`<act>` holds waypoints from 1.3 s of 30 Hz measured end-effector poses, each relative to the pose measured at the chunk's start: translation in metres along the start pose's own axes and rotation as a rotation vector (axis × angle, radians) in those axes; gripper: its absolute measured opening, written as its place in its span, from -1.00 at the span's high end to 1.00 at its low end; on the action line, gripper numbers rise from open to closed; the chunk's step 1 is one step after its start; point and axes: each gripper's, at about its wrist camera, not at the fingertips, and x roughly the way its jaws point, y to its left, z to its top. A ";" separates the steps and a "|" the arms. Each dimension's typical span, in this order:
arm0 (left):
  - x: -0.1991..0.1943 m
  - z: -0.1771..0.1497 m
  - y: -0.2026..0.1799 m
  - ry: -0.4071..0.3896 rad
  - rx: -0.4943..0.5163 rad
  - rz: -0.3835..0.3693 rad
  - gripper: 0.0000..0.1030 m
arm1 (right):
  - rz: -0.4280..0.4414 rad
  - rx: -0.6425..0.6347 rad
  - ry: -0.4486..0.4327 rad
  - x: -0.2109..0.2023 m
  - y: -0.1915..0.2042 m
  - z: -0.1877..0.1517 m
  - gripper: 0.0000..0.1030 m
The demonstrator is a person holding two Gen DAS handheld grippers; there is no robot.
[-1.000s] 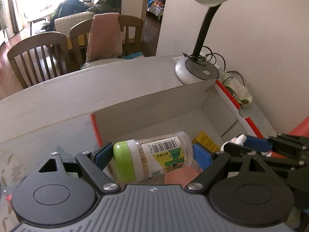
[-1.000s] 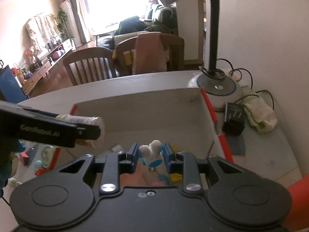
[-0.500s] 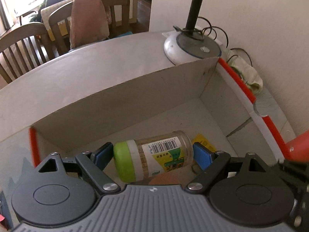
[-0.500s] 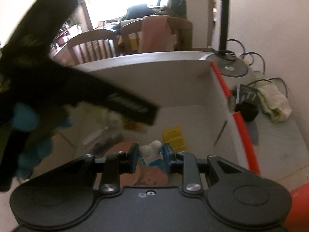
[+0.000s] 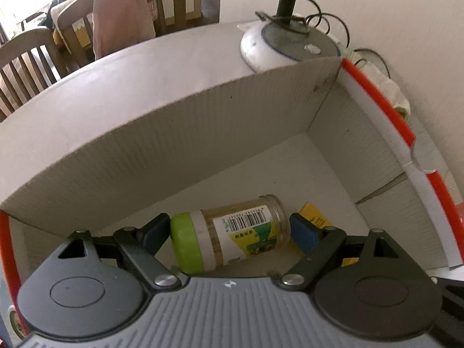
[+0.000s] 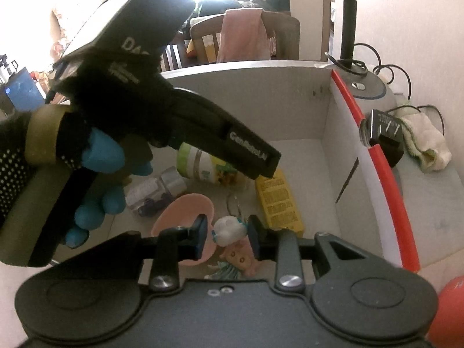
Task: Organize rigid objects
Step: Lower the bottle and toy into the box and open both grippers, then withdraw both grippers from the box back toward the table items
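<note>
A clear toothpick jar (image 5: 232,236) with a green lid lies sideways in my left gripper (image 5: 229,232), which is shut on its two ends, low inside a white cardboard box (image 5: 174,133) with red edges. In the right wrist view the same jar (image 6: 203,168) shows under the left gripper's finger (image 6: 249,150), held by a blue-gloved hand (image 6: 98,156). My right gripper (image 6: 227,236) is also inside the box (image 6: 319,110). Its jaws are opening, and a small white and blue figurine (image 6: 229,229) sits between them with a slim gap at the left pad.
On the box floor lie a yellow flat pack (image 6: 278,203), a pink dish (image 6: 185,211), a small clear bottle (image 6: 156,191) and a troll doll (image 6: 237,261). A lamp base (image 5: 290,46), power adapter (image 6: 382,136) and cloth (image 6: 426,142) sit behind and to the right of the box.
My left gripper has sunk into the box with the jar and swung across the right wrist view. My right gripper has dipped slightly and its jaws have widened around the figurine.
</note>
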 end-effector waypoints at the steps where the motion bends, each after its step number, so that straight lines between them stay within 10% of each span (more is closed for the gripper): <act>1: 0.000 0.000 0.001 0.000 -0.010 -0.008 -0.73 | 0.000 0.001 0.003 0.000 0.001 0.000 0.38; 39: -0.132 -0.062 0.044 -0.201 -0.114 -0.066 -0.73 | 0.021 0.004 -0.101 -0.068 0.019 0.016 -0.40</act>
